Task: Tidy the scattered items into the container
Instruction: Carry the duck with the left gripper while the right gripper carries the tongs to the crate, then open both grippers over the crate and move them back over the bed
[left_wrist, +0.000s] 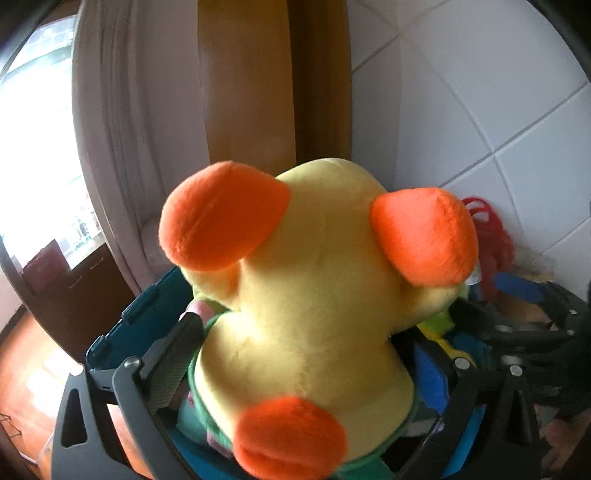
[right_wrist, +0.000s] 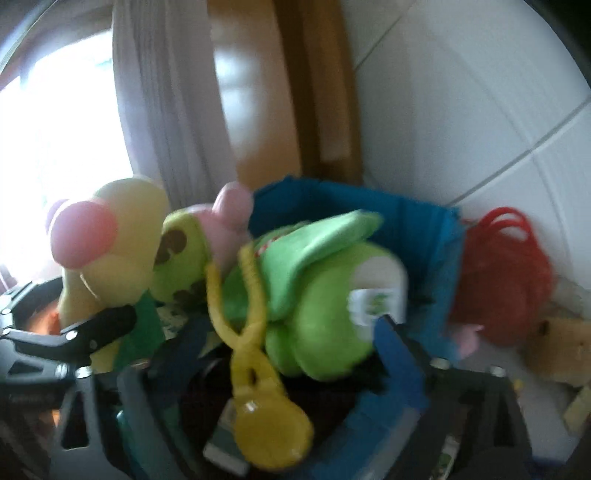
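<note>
A big yellow plush duck (left_wrist: 310, 295) with orange feet fills the left wrist view, held between the fingers of my left gripper (left_wrist: 306, 354), which is shut on it above the blue fabric bin (left_wrist: 125, 325). In the right wrist view the duck (right_wrist: 110, 236) is at the left, over the bin (right_wrist: 424, 229). A green plush frog (right_wrist: 317, 295) and a yellow plastic toy (right_wrist: 258, 369) lie on top of the bin's contents. My right gripper (right_wrist: 280, 373) is spread around the frog and the yellow toy; whether it grips them is unclear.
A red mesh bag (right_wrist: 506, 273) and a brown plush (right_wrist: 557, 343) lie right of the bin by the white tiled wall. A wooden door frame (left_wrist: 251, 81) and a white curtain (left_wrist: 122, 122) stand behind. The other gripper (left_wrist: 546, 325) shows at the right.
</note>
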